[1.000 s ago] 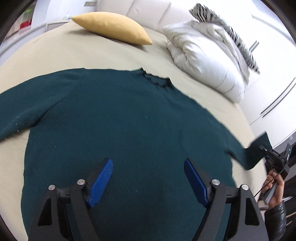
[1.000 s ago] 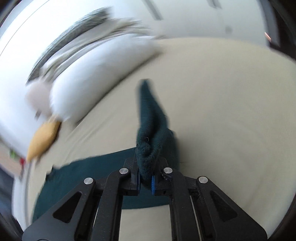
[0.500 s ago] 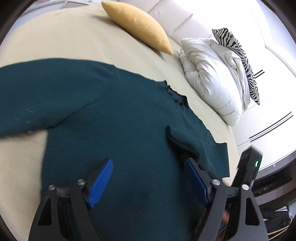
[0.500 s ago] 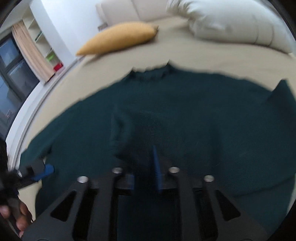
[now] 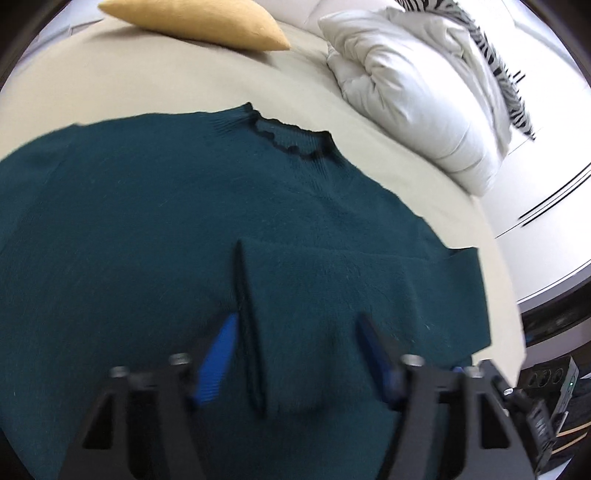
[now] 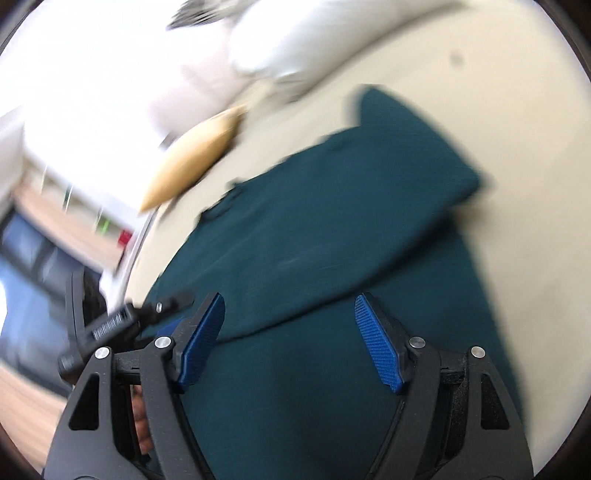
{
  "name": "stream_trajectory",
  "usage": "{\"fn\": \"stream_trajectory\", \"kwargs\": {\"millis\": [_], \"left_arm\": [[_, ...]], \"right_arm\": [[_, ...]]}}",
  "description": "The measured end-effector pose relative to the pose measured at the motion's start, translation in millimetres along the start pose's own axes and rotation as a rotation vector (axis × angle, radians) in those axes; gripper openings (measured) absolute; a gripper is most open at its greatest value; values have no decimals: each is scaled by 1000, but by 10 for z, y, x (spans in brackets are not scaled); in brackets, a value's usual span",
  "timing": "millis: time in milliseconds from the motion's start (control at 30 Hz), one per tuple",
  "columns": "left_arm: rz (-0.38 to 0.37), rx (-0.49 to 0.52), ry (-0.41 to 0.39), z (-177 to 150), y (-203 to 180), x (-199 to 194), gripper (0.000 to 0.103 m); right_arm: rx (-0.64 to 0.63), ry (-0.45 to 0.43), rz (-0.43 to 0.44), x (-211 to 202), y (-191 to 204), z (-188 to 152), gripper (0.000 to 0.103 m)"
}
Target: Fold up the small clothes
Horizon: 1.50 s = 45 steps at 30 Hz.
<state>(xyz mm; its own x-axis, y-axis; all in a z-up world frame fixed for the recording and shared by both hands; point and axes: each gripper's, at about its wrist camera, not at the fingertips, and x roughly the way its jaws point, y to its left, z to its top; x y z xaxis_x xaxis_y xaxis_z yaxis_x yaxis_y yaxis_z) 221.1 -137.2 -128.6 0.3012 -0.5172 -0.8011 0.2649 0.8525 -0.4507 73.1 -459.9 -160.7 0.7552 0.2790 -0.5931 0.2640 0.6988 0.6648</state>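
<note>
Left wrist view: the dark teal sweater (image 5: 155, 229) lies flat across the beige bed (image 5: 122, 74), its wavy-edged collar (image 5: 291, 142) pointing toward the pillows. One sleeve (image 5: 332, 295) is folded in over the chest, its cuff edge showing as a dark straight line down the middle. The left tool (image 5: 295, 354) hovers just above that folded sleeve, its blue pads standing apart with nothing pinched; its jaws have just been closing in. A yellow cushion (image 5: 199, 22) and a white pillow (image 5: 413, 96) sit at the head of the bed, well apart from the sweater.

Right wrist view, and it's blurry: the sweater (image 6: 332, 387) fills the lower frame, the folded sleeve (image 6: 369, 221) running diagonally across the body. The right tool (image 6: 288, 339) is spread wide, jaws just opened, pads clear of the knit and gripping nothing. At the left edge the other tool (image 6: 122, 325) pokes in, a hand (image 6: 142, 424) behind it. The yellow cushion (image 6: 192, 162) shows beyond.
</note>
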Motion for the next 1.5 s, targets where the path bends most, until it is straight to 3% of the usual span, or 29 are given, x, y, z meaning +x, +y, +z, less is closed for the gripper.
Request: {"fn": "stream_trajectory", "kwargs": {"millis": [67,100,133,200,467,600,700,833,967,1067,1167,1200,1233,1400,1467,1500], "left_arm": [[52,15,3,35,-23,23,30],[65,18,0,49,-9,11,23],[60,14,-2,61,26,-10,7],[13,-8,-8,108,114,-92,8],[-9,-31,-204,321,389,-621,8],[43,-58,-208,379,621,-498,8],[60,-89,-147,329,815,-258,8],[39,-97,-155,261,878,-225,8],[25,-101,-148,273,908,-233,8],[31,-79,-148,274,870,-240,8],[39,-66,-146,270,856,-223,8],[39,-69,-147,269,860,-211,8],[38,-71,-147,273,854,-206,8],[46,-60,-147,295,834,-217,8],[47,-56,-155,311,822,-244,8],[45,-51,-172,319,809,-282,8]], "right_arm": [[100,-2,76,-3,-251,80,71],[120,-5,92,-7,-294,101,71],[132,-10,100,-11,-315,119,71],[145,-24,106,-24,-348,173,71],[212,-55,94,-16,-458,294,72],[270,-63,94,94,-534,412,73],[326,-89,87,150,-701,442,63],[335,-91,109,144,-856,411,46],[343,-80,111,110,-927,392,40],[287,-34,28,-32,-748,427,45],[81,-122,-112,-259,-407,548,47],[52,-147,-141,-269,-357,601,57],[32,-158,-162,-224,-335,681,61],[-3,21,-216,569,-439,1053,60],[-60,18,-240,718,-425,1108,42],[-81,12,-266,741,-413,1119,17]]}}
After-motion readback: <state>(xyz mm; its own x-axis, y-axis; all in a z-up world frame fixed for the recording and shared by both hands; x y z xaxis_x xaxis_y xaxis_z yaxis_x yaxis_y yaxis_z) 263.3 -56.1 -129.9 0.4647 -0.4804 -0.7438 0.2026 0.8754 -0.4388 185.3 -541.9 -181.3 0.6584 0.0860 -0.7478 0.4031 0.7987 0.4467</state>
